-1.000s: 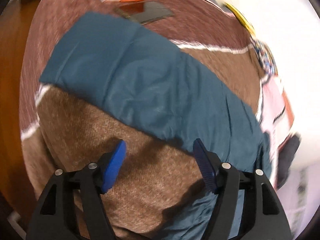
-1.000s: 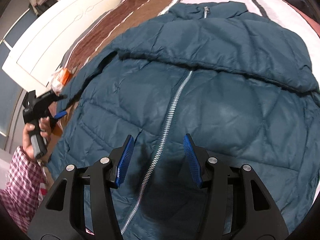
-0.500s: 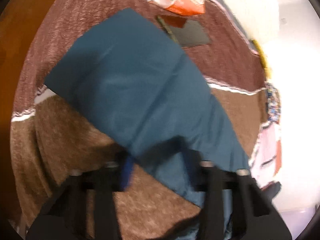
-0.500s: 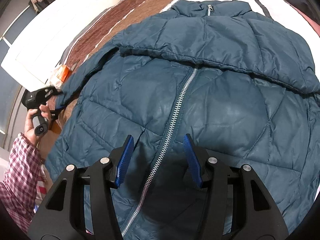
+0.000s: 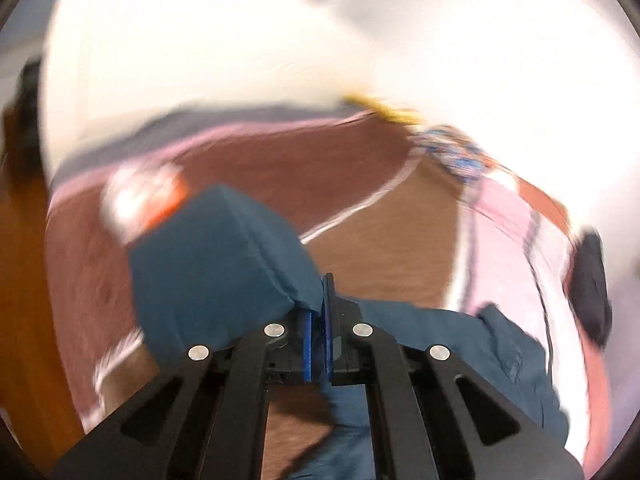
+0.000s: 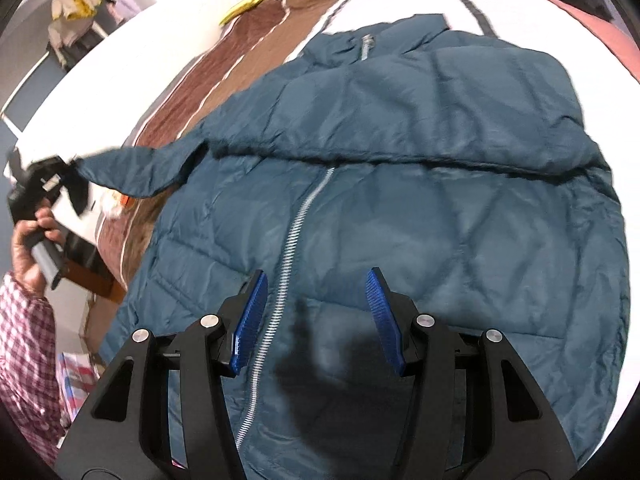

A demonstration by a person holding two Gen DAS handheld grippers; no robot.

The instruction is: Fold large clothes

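Bed (image 6: 248, 52) with a striped brown, white and pink cover fills pretty much everything, headboard side off to the left. Spread across it is a big teal puffer jacket (image 6: 420, 184), front up, silver zipper (image 6: 292, 248) running down the middle and collar toward the far end. Its sleeve (image 6: 136, 172) is pulled out sideways and lifted off the cover. Left tongs (image 5: 316, 320) are clamped together on that sleeve's end, held by a hand (image 6: 28, 240) with a checked sleeve. Right tongs (image 6: 316, 316) hang over the jacket's front, blue pads apart, straddling the zipper and gripping nothing. Small orange-and-white packet (image 5: 140, 204) sits just beyond the sleeve.
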